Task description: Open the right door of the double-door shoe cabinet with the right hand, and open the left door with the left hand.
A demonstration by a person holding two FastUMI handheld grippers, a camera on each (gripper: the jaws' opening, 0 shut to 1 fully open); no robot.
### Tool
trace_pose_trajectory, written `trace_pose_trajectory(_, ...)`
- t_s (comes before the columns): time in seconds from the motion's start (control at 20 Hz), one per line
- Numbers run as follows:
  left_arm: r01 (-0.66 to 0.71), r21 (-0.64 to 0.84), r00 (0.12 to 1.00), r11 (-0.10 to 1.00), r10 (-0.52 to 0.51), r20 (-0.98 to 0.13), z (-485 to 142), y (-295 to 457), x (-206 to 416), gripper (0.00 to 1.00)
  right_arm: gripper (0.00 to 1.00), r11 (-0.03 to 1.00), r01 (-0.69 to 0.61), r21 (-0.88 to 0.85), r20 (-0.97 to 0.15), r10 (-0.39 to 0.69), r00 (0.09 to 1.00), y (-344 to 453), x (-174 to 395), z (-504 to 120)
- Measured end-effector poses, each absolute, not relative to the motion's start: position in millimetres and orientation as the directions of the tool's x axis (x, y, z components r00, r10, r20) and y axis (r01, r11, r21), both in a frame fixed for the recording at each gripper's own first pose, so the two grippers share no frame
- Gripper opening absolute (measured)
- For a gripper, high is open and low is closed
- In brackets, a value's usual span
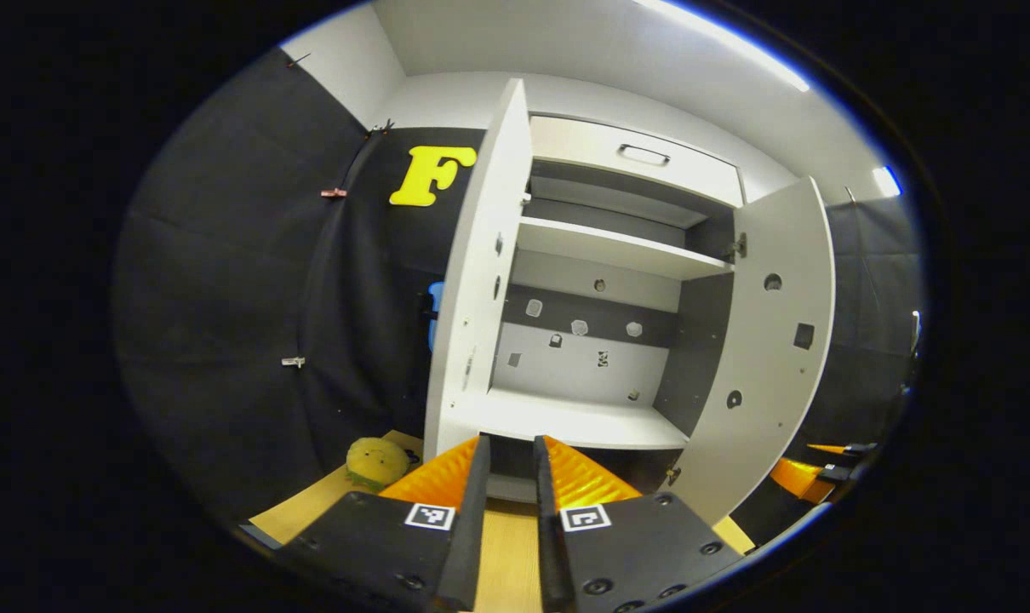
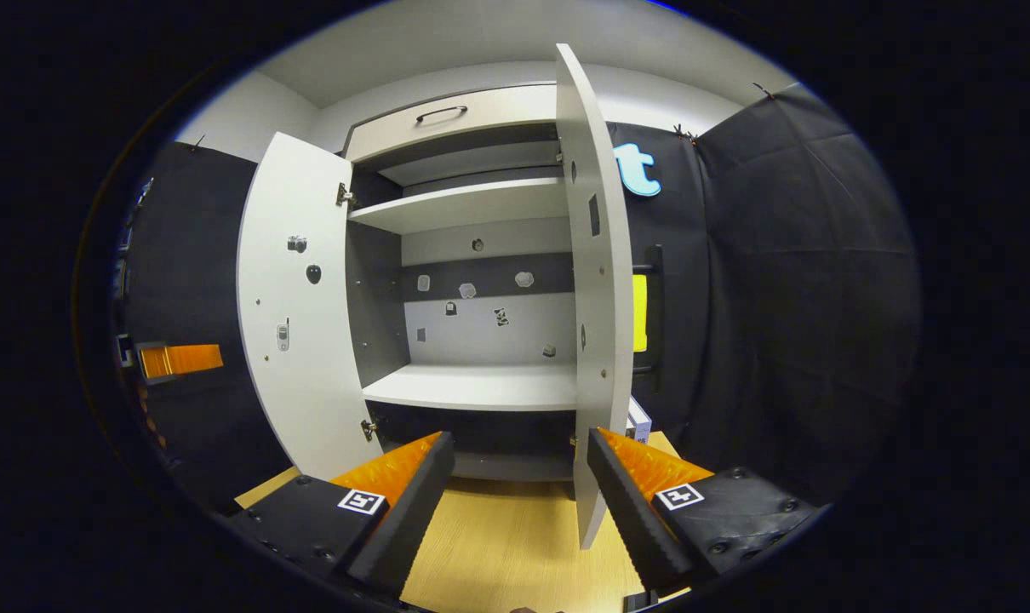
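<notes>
The white shoe cabinet [image 1: 583, 417] stands with both doors swung out. In the left gripper view its left door [image 1: 472, 272] is edge-on and its right door [image 1: 770, 340] angles outward. My left gripper [image 1: 510, 443] sits low before the bottom shelf, fingers a narrow gap apart with nothing between them. In the right gripper view my right gripper [image 2: 519, 438] is open wide. The right door [image 2: 596, 298] hangs edge-on just inside its right finger [image 2: 630, 502]; contact cannot be told. The left door [image 2: 298, 315] stands open beyond. Each gripper shows far off in the other's view [image 1: 821, 472] [image 2: 179, 359].
Empty shelves and a top drawer with a handle [image 1: 643, 155] fill the cabinet. A yellow-green soft object [image 1: 377, 461] lies on the wooden floor [image 2: 498, 545] left of the cabinet. A small white box [image 2: 638, 419] sits behind the right door. Black cloth walls close both sides.
</notes>
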State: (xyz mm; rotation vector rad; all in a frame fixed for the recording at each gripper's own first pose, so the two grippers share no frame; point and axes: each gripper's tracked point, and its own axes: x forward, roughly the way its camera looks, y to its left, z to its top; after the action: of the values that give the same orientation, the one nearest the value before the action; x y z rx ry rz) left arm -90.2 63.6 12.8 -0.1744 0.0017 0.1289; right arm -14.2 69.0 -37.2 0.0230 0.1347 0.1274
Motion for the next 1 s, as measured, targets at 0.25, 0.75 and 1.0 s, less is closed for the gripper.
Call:
trace_pose_trajectory(0.25,-0.165,-0.134,0.986,0.977,0.167,0.008,19,34,-105,0.83,0.99,0.992,-0.121,0.034,-0.114,0.124,0.986,51,-25,-34)
trace_pose_trajectory(0.75,-0.135,0.002,0.991,0.991,0.135,0.022,-1,24,-110,0.95,0.99,0.997,-0.075,0.033,-0.138,0.078,0.987,62,-38,-47)
trace_pose_trajectory(1.0,-0.102,-0.026,0.995,0.994,0.102,0.02,-17,32,-103,0.95,0.98,0.999,-0.045,0.021,-0.144,0.048,0.988,69,-46,-60)
